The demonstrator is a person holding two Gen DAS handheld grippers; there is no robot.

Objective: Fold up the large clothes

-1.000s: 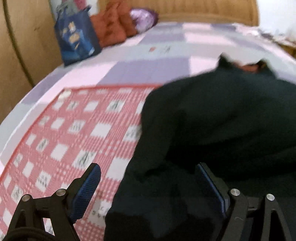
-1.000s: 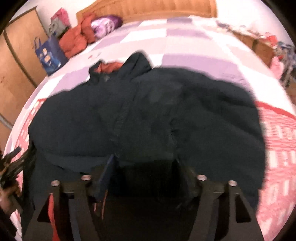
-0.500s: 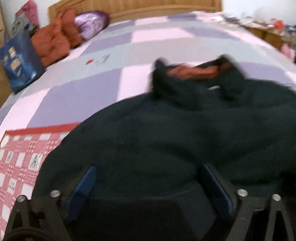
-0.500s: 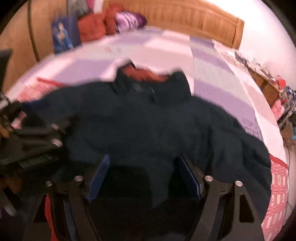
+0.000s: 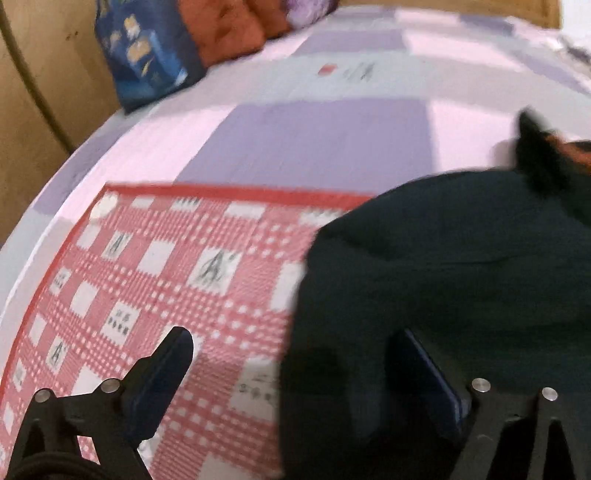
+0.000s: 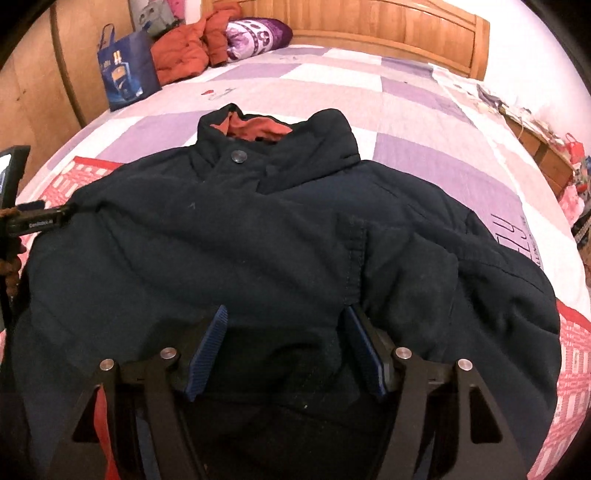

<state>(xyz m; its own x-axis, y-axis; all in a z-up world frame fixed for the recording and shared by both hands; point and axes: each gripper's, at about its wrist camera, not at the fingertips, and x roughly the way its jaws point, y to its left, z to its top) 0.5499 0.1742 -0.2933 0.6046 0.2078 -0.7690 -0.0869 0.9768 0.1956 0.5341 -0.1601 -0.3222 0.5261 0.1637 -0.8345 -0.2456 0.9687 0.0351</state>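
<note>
A dark jacket (image 6: 280,236) lies face up on a bed (image 6: 417,96), over a red checked cloth (image 5: 177,273). The right gripper (image 6: 286,345) is closing around its hem; the left gripper (image 5: 299,365), wide apart and narrowing, straddles its edge. Best to pinch both layers evenly before lifting.

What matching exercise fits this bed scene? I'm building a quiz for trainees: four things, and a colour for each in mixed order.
Things:
1. jacket
2. shopping bag
3. headboard
4. checked cloth

Colours:
A. red and white
B. blue
C. dark navy, orange lining
D. light brown wood

Pairs: 1-C, 2-B, 3-D, 4-A
</note>
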